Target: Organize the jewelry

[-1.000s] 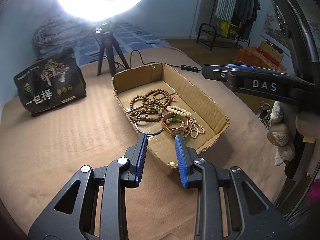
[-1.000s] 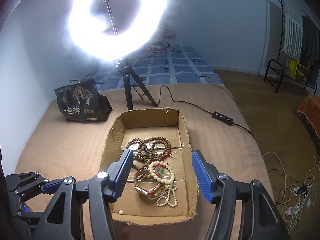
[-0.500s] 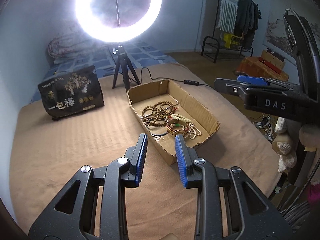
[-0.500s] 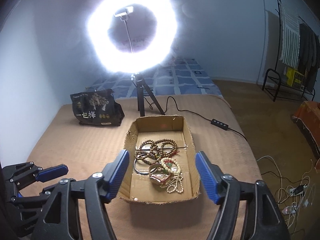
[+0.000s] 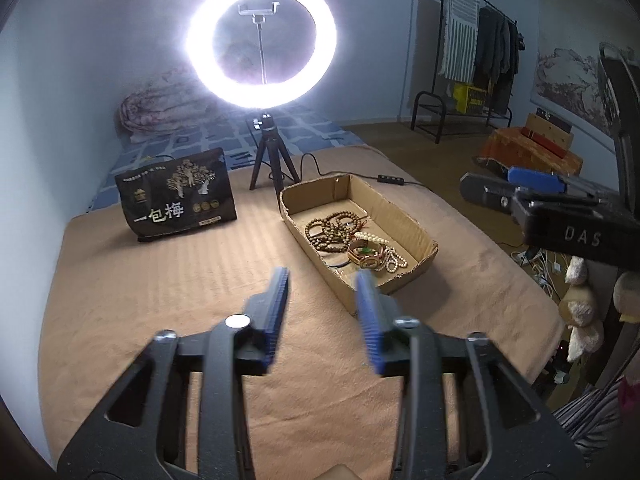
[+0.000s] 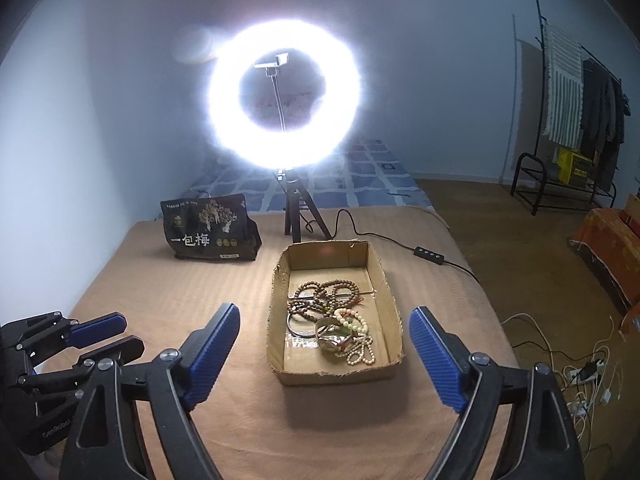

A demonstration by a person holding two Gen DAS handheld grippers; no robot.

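Note:
A shallow cardboard box (image 6: 386, 276) lies on the tan blanket and holds a heap of jewelry: brown wooden bead strings (image 6: 326, 292), a white bead string (image 6: 360, 350), a silver bangle (image 6: 298, 330) and a watch (image 6: 334, 340). It also shows in the left wrist view (image 5: 404, 220), with the beads (image 5: 334, 230). My left gripper (image 5: 324, 280) is open and empty, high above the blanket left of the box. My right gripper (image 6: 324, 320) is wide open and empty, raised in front of the box.
A ring light on a small tripod (image 6: 298, 216) stands behind the box, its cable and switch (image 6: 430, 255) trailing right. A black snack bag (image 6: 208, 232) stands at the back left. The bed edge drops off to the right, where cables (image 6: 576, 364) lie on the floor.
Both grippers have pulled back and up from the box, which now looks smaller and farther. The left jaws have opened wider. The jewelry has not moved.

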